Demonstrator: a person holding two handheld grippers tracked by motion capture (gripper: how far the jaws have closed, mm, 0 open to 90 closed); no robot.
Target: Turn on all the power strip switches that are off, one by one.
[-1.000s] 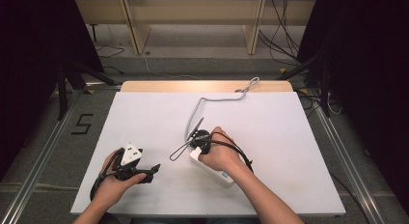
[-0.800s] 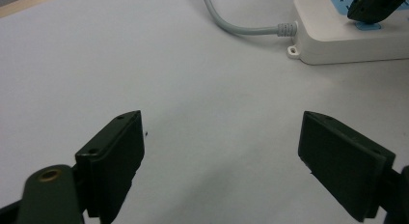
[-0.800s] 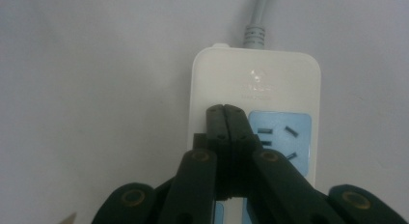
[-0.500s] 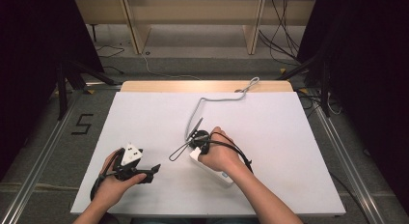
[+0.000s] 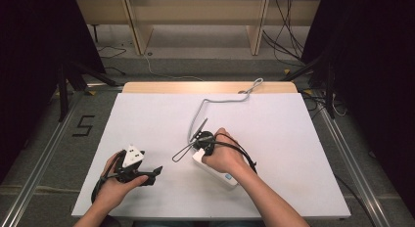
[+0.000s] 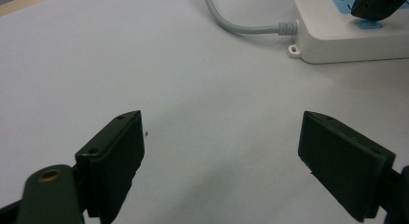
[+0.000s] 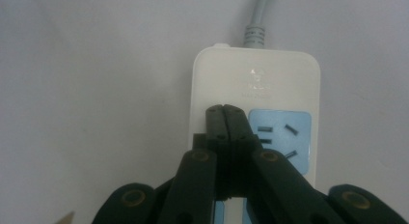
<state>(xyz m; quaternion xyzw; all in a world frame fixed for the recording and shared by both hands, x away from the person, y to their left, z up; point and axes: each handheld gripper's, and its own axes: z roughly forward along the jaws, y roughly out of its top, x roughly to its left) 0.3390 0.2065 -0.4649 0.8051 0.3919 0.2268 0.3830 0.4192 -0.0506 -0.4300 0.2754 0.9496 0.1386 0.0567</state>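
Right hand-held gripper [image 7: 225,110] clenched empty, tips pressed on white plastic power strip [image 7: 270,84] near its grey-cord end, probably poking the switch; strip flat mid-worktop [image 5: 147,114]; left hand-held gripper [image 6: 222,151] released, parked aside.

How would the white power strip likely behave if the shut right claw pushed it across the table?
The power strip looks rigid and lies flat, so it would probably slide, not tip. Its grey cord curves loosely, so it may drag and swing the strip. The smooth white table suggests little grip.
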